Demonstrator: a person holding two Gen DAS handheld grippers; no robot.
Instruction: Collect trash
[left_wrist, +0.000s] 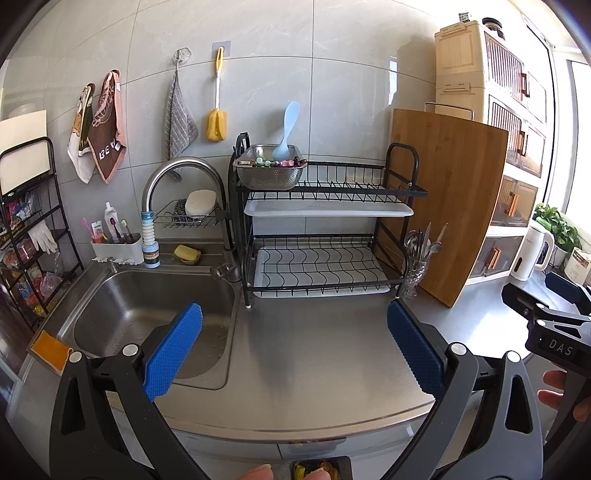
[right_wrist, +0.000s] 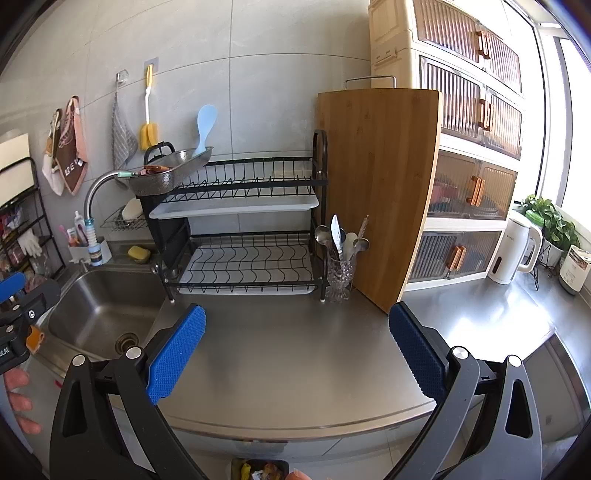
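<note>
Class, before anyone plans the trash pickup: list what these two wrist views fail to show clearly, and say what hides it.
- Bin contents: cut off by the bottom edge in both views; only colourful wrappers show.
- Colander contents: too small to identify.
- Side rack items: distorted at the left-view edge.
- Cabinet contents: blurred behind ribbed doors.
- Both grippers, left gripper and right gripper, open, empty.

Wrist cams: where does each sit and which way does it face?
Left wrist: on the open left gripper, over the counter edge, facing the sink and dish rack; right gripper at right.
Right wrist: on the open right gripper, facing the cutting board and kettle; left gripper at left.
Shared: dish rack, sink, cutting board.
</note>
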